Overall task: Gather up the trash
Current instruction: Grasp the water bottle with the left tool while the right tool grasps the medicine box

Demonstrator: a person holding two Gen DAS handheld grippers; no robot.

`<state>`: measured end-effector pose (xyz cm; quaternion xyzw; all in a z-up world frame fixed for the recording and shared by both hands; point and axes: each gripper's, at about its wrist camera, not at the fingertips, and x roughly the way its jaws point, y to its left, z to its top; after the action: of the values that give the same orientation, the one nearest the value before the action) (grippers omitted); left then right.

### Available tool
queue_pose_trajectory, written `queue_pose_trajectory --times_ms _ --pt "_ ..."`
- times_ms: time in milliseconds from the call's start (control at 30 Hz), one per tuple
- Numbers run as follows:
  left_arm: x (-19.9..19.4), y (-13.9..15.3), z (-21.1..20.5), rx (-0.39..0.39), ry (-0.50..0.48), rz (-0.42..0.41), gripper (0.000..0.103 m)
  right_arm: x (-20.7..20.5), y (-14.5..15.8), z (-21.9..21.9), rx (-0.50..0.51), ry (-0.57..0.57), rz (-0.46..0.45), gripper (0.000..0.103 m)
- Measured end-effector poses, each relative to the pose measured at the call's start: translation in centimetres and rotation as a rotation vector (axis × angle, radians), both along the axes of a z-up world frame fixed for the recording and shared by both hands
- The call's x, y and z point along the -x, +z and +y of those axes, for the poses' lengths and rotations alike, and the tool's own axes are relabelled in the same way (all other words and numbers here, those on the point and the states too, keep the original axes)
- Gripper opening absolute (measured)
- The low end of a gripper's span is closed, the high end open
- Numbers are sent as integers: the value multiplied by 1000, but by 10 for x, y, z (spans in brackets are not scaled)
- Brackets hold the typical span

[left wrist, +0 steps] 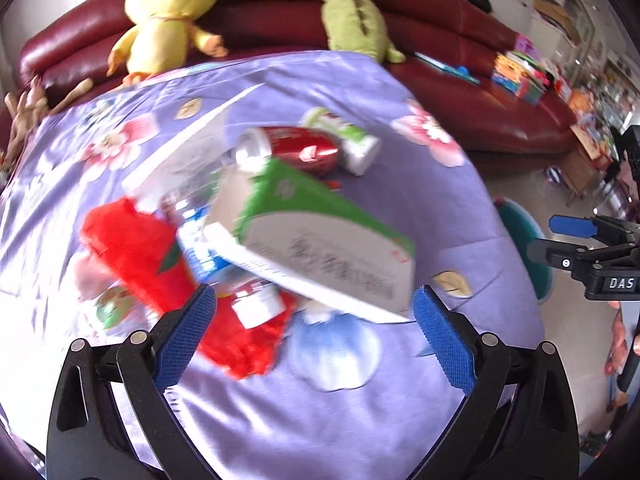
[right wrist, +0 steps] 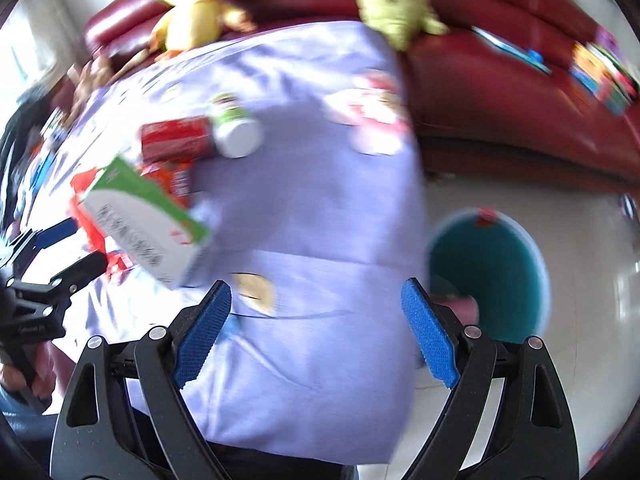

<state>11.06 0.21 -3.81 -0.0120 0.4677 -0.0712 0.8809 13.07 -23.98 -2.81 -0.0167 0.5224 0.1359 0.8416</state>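
Purple floral cloth (left wrist: pixel 360 400), red can (left wrist: pixel 300 146), green-white box (left wrist: pixel 320 248), red wrapper (left wrist: pixel 136 248)

The left gripper (left wrist: pixel 314 312) hangs with its jaws spread wide over a purple floral cloth (left wrist: pixel 400 400). At 12 o'clock from it lies a green-and-white carton (left wrist: pixel 328 240), tilted atop a red bag (left wrist: pixel 136 248). A red can (left wrist: pixel 296 148) lies beyond, touching a green-and-white can (left wrist: pixel 348 140). At 3 o'clock, the right gripper (left wrist: pixel 560 240) pokes in beside a teal bin (left wrist: pixel 528 248).
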Motion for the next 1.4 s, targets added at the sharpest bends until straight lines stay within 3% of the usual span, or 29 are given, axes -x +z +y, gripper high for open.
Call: queue_pose_trajectory --times_ms 200,400,733,900,1067,1233,1400 --pt "3 -16 61 47 93 34 99 -19 -1 78 27 207 18 83" --pt "9 -26 95 67 112 40 99 -24 -14 136 82 430 58 83" --pt "5 -27 104 79 99 37 99 -55 -39 180 143 582 124 83" --pt "1 -26 101 83 98 48 99 -58 -48 181 104 550 116 79" --pt "-1 -14 90 92 81 36 99 -47 -33 165 24 468 111 78" --pt "-15 -4 68 82 65 26 99 -52 -11 114 -72 272 90 78" --pt "-45 -12 48 49 112 61 99 -56 -16 71 -90 131 110 78"
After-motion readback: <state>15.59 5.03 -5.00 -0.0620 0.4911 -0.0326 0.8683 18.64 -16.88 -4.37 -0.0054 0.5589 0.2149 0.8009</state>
